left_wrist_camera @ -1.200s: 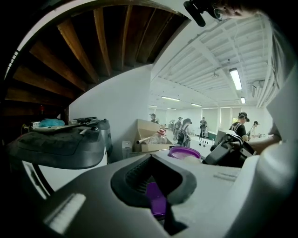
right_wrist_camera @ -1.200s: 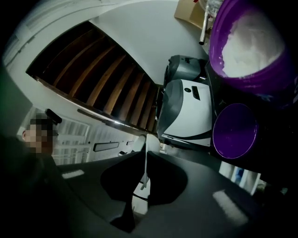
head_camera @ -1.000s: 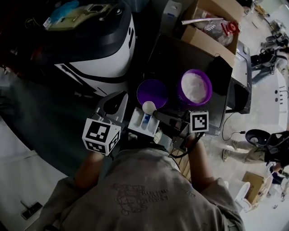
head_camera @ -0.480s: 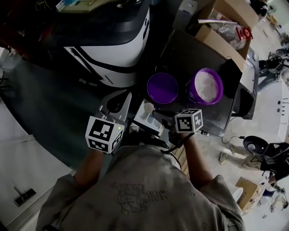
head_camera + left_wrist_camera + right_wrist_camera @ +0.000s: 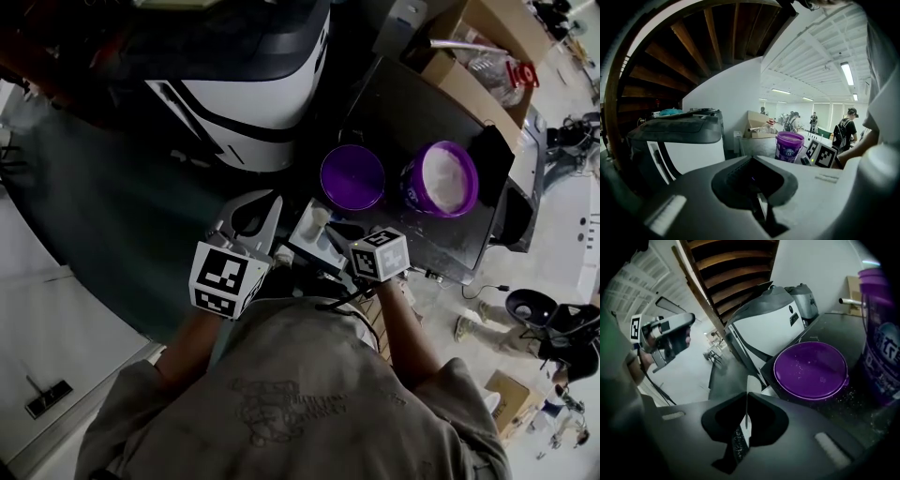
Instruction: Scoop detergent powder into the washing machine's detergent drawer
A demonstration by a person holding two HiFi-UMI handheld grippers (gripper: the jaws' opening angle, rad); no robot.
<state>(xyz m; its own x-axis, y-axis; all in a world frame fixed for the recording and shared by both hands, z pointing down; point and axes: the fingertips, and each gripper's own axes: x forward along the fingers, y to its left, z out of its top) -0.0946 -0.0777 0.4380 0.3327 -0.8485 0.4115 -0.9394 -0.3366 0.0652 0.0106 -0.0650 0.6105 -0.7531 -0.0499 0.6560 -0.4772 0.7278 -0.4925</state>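
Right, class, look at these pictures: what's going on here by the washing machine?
A person holds a claw in each hand. The right claw is shut on a white scoop, over the open detergent drawer near the washing machine. The left claw is shut and empty, off to the side. The purple tub of powder stands open on the dark stand, its lid beside it.

My left hand-held gripper (image 5: 758, 206) has its jaws pressed together, with nothing between them. Beyond it, the white-and-grey washing machine (image 5: 677, 143) stands at left. The purple detergent tub (image 5: 789, 146) sits on the tabletop (image 5: 757, 147), near a marker cube (image 5: 821, 154).
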